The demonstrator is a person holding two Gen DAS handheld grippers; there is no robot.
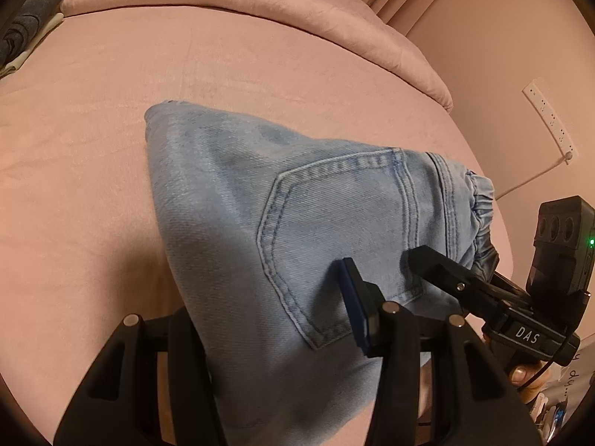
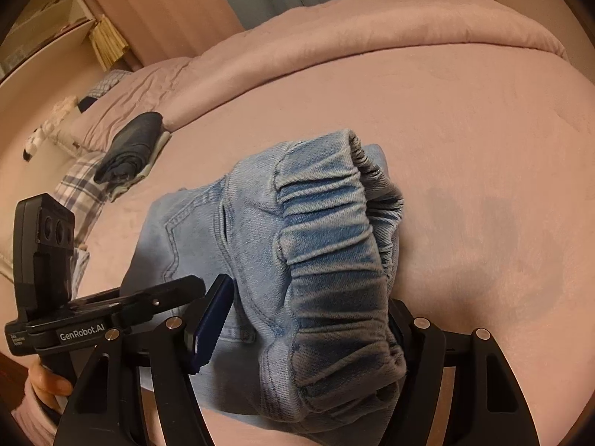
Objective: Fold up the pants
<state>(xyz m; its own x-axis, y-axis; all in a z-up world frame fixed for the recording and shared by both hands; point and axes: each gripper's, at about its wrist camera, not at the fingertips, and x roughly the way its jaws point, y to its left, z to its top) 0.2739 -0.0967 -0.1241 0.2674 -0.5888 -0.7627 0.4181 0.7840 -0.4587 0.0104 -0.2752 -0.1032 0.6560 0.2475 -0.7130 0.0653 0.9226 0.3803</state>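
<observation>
Light blue denim pants (image 1: 238, 200) are folded into a thick bundle, back pocket (image 1: 334, 230) up, partly lifted off the pink bed (image 1: 93, 148). My left gripper (image 1: 275, 319) is shut on the bundle's near edge; cloth hides its left finger. My right gripper (image 2: 308, 319) is shut on the elastic waistband (image 2: 331, 245), with denim (image 2: 193, 230) filling the gap between its fingers. The right gripper also shows in the left wrist view (image 1: 438, 275) at the waistband end, and the left gripper shows in the right wrist view (image 2: 186, 290).
A rolled pink duvet (image 1: 260, 3) lies along the bed's far side. Folded dark clothes (image 2: 134, 141) sit at the far left by a plaid pillow (image 2: 81, 186). A power strip (image 1: 550, 119) hangs on the wall to the right.
</observation>
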